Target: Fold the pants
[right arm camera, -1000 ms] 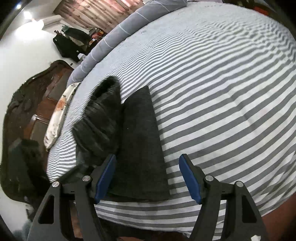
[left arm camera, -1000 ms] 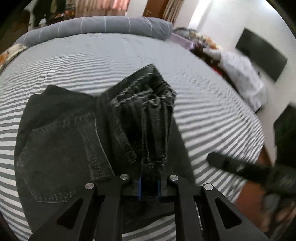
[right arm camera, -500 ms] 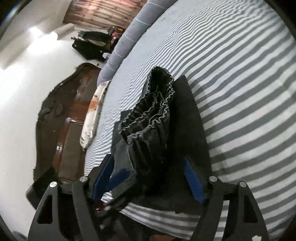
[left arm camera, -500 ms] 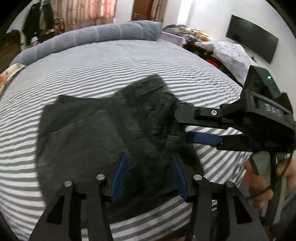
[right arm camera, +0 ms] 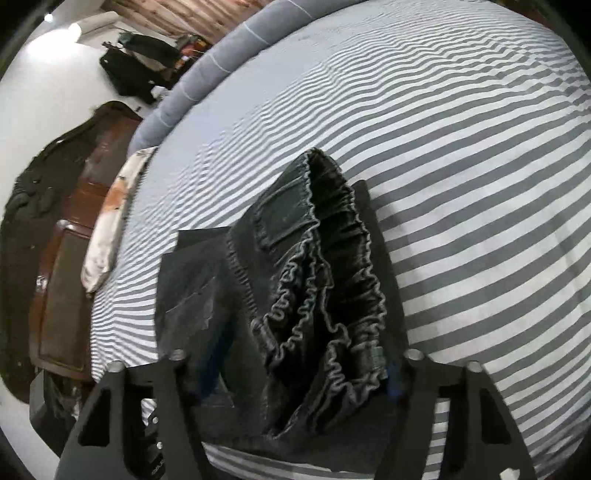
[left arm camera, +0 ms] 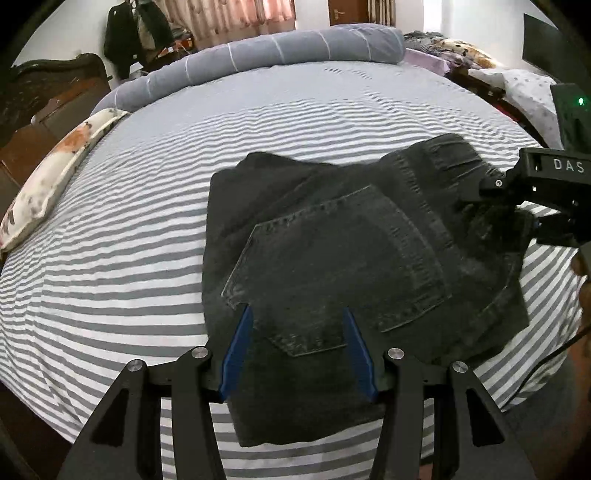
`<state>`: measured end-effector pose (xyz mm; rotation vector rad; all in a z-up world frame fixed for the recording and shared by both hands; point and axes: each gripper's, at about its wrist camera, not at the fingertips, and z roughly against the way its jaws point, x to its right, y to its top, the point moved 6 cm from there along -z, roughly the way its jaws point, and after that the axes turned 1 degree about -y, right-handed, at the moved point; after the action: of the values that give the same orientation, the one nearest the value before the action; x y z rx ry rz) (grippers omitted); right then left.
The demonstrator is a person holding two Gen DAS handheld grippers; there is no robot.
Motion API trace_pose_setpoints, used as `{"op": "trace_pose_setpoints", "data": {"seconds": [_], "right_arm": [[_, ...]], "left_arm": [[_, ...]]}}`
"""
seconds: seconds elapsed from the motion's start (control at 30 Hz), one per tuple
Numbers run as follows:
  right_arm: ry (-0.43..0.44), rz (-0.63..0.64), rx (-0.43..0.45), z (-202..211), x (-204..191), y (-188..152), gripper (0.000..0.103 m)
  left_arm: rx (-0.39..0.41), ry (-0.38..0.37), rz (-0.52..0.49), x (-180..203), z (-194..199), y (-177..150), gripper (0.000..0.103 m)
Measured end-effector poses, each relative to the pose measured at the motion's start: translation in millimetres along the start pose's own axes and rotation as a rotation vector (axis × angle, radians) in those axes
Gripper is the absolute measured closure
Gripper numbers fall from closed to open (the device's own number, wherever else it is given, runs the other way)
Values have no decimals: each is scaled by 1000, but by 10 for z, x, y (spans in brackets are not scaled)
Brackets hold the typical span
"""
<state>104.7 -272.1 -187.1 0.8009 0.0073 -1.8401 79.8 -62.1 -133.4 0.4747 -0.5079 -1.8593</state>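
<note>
One pair of black denim pants (left arm camera: 332,258), folded into a compact bundle, lies on the striped bed (left arm camera: 110,258) near its front edge, back pocket facing up.

Left gripper (left arm camera: 297,347): jaws released and spread wide, blue pads either side of the bundle's near edge, holding nothing.

Right gripper (right arm camera: 299,373): jaws spread apart around the bunched elastic waistband (right arm camera: 332,295), which rises between them in ruffled layers; the fabric hides most of both blue pads, and no clamping on the cloth is visible. From the left wrist view this gripper (left arm camera: 517,210) enters from the right, its tips at the bundle's raised right end.

Also present: one long grey bolster (left arm camera: 258,51) along the far side of the bed; one floral pillow (left arm camera: 55,173) at the left edge; a dark wooden headboard (right arm camera: 66,258) beyond it; dark clothing (left arm camera: 129,29) hanging by the curtains.
</note>
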Motion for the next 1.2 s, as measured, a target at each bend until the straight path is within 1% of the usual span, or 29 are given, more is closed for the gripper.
{"op": "trace_pose_setpoints", "data": {"seconds": [0.07,0.1,0.13,0.17,0.27,0.4,0.43,0.5,0.57,0.63,0.7,0.77,0.83,0.87,0.9,0.93,0.97,1.1,1.13,1.2], "right_arm": [[-42,18,-1,-2,21,-13,68],[-47,22,-1,2,24,-22,72],[-34,17,-1,14,24,-27,78],[-26,18,2,49,49,-42,80],[7,17,21,179,11,-45,83],[63,-6,63,389,-54,-34,84],[66,-22,67,429,-9,-51,84],[38,-29,64,416,115,-104,84],[16,-49,31,287,275,-197,84],[19,-85,23,210,403,-265,81],[20,-103,23,204,452,-286,77],[5,-77,17,227,439,-280,73],[-9,-74,26,279,444,-291,73],[-3,-79,28,292,449,-311,71],[-17,-67,26,290,469,-333,69],[-38,-59,28,281,506,-346,61],[-53,-57,29,269,570,-362,55],[-7,-84,21,239,673,-372,53],[-12,-71,18,242,662,-364,52],[-41,-33,22,287,631,-349,48]], "left_arm": [[-6,13,-7,-26,-49,-20,51],[-9,11,-8,-43,-75,-38,51],[-10,10,-6,-61,-93,-38,51],[-10,3,0,-69,-92,-42,51],[-10,-8,9,-104,-105,-51,50],[-7,-42,24,-175,-108,-82,47],[-5,-48,31,-214,-110,-94,47],[-7,-61,39,-274,-129,-116,40],[-17,-80,52,-319,-144,-148,40],[-16,-93,53,-339,-141,-168,39],[-15,-89,52,-370,-134,-176,39],[-17,-79,58,-406,-120,-166,39],[-5,-68,69,-456,-93,-155,39],[-3,-70,68,-457,-88,-162,39],[-7,-69,61,-459,-112,-177,39],[-18,-63,50,-455,-155,-200,39],[-20,-63,44,-447,-175,-211,39],[-14,-48,32,-459,-194,-208,33],[-20,-56,40,-472,-196,-204,33],[-32,-78,71,-520,-167,-179,33]]}}
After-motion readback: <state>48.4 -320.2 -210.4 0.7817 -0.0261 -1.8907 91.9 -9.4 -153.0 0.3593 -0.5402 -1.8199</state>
